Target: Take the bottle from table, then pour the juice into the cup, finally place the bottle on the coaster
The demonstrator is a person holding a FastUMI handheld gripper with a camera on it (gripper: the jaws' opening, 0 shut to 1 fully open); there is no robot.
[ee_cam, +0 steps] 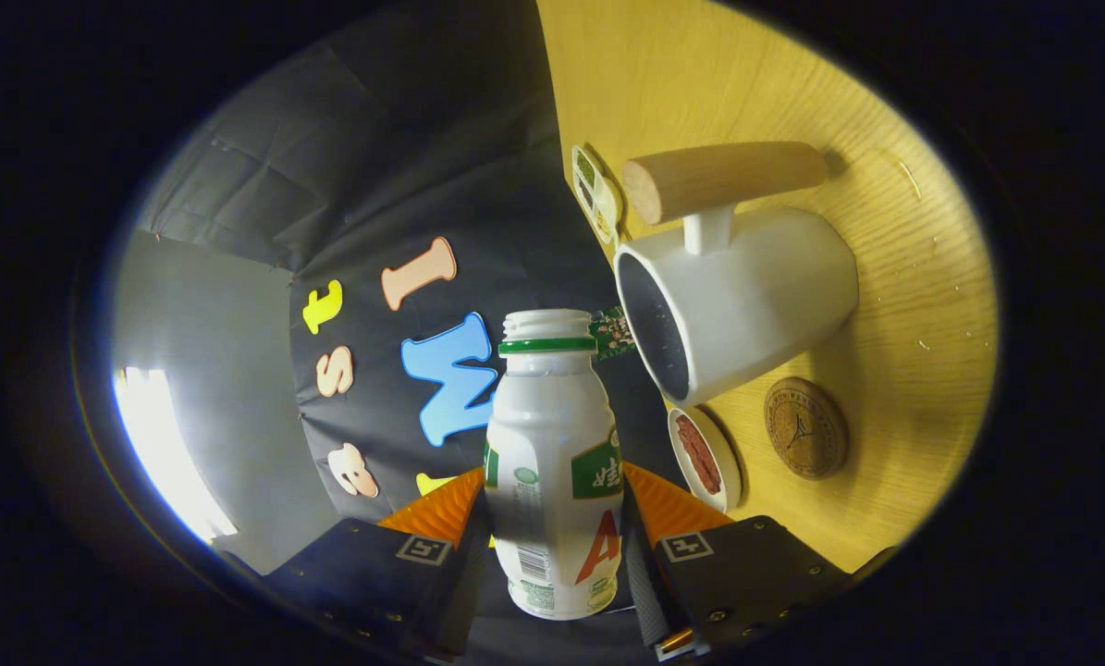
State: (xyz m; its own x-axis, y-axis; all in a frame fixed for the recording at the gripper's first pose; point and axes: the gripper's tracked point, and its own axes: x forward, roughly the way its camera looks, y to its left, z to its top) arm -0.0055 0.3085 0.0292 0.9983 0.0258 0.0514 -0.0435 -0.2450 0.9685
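Dim booth, strong fisheye bending toward the rim. A blown-out white glare (pixel 159 444) sits at about eight o'clock. The wooden table (pixel 885 277) is warmly lit — the cup (pixel 746 296) throws a soft shadow toward five o'clock. Centre sharp; the fingers (pixel 691 555) clamping the bottle (pixel 554 462) are dark, slightly soft.

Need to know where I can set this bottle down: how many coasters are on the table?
1. The round cork coaster lies flat on the table beside the white cup, beyond the gripper shut on the bottle. Others could be hidden behind the cup.
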